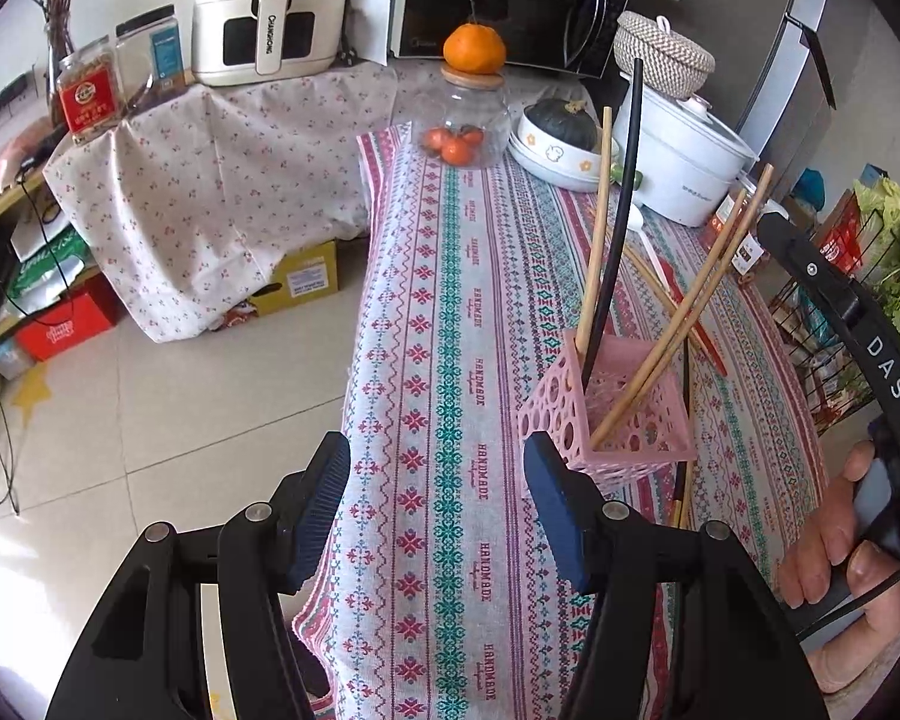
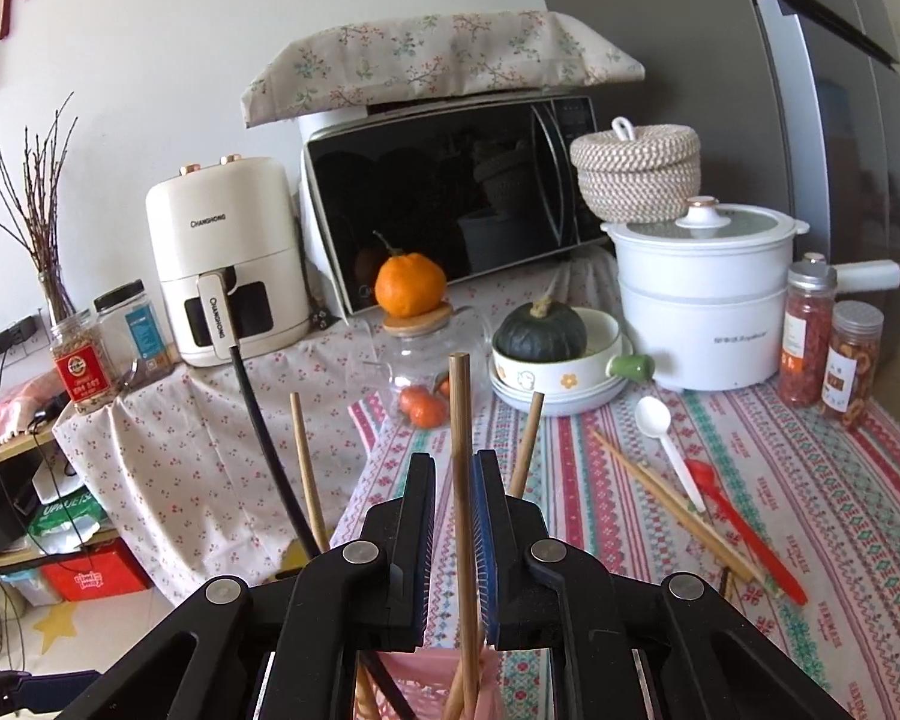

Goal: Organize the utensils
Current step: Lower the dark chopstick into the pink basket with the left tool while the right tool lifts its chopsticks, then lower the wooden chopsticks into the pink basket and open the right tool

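Four sticks stand in the pink holder [image 1: 609,414] on the patterned tablecloth [image 1: 444,360]: 3 wooden chopsticks, one of them [image 1: 594,234] leaning w/ the black chopstick [image 1: 621,204] at the holder's far-left corner, the other 2 [image 1: 684,312] slanting out to the right. Left gripper [image 1: 438,510] hangs over the cloth just beside the holder, jaws wide apart, nothing btwn them; its right pad [image 1: 555,516] sits close to the holder's near-left corner, can't tell if touching.

Right gripper [image 2: 457,534] is above the holder, looking down past it; a bit of the pink rim [image 2: 426,684] shows at the bottom of the right wrist view. Jaws nearly together w/ one wooden chopstick [image 2: 459,438] upright btwn the pads; the left pad shows a slim gap to it, so a firm clamp can't be confirmed. Black chopstick and another wooden one [image 2: 306,468] rise to its left, one more [image 2: 527,444] just behind on the right.

Still loose on the cloth, well apart from the holder: a pair of wooden chopsticks [image 2: 672,504], a white spoon [image 2: 669,450] and a red spoon [image 2: 744,528], lying close together, the spoon handles next to the pair.

Behind: glass jar [image 2: 426,360] w/ an orange [image 2: 410,287] on its lid, squash in a bowl [image 2: 555,372], white pot [image 2: 702,312], microwave [image 2: 450,198], air fryer [image 2: 228,264]
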`<move>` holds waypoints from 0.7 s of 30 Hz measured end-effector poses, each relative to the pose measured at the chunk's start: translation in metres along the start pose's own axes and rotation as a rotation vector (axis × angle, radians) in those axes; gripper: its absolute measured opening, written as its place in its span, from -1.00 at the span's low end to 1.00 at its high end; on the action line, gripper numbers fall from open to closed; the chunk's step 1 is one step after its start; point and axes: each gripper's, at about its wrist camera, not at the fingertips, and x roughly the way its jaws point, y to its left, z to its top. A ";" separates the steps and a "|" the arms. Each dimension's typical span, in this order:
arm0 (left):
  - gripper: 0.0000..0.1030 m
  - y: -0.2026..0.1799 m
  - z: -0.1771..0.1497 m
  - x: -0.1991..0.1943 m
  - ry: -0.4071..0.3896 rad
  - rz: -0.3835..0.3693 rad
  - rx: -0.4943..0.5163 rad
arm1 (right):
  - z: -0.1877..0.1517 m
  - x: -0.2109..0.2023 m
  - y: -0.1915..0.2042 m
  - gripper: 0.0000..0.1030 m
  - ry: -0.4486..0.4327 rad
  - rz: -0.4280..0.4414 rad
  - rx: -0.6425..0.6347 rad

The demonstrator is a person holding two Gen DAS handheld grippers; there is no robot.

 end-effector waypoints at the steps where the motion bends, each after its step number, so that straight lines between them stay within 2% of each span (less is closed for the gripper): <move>1: 0.25 -0.001 0.000 -0.001 -0.003 -0.001 0.001 | 0.002 -0.004 -0.001 -0.68 0.006 0.010 -0.003; 3: 0.31 -0.004 0.000 -0.004 -0.010 -0.006 0.004 | 0.006 -0.013 -0.005 -0.39 0.009 0.033 -0.005; 5: 0.34 -0.008 -0.001 -0.007 -0.018 -0.010 0.010 | 0.011 -0.022 -0.010 -0.24 0.009 0.049 -0.003; 13: 0.46 -0.031 -0.006 -0.019 -0.052 -0.036 0.049 | 0.022 -0.046 -0.044 -0.04 0.099 0.025 -0.025; 16: 0.51 -0.043 -0.007 -0.025 -0.068 -0.044 0.065 | 0.024 -0.054 -0.064 0.19 0.138 0.011 -0.011; 18: 0.55 -0.053 -0.008 -0.031 -0.086 -0.051 0.087 | 0.025 -0.060 -0.076 0.47 0.168 0.001 -0.010; 21: 0.62 -0.068 -0.012 -0.038 -0.112 -0.050 0.123 | 0.024 -0.071 -0.094 0.59 0.196 -0.015 -0.015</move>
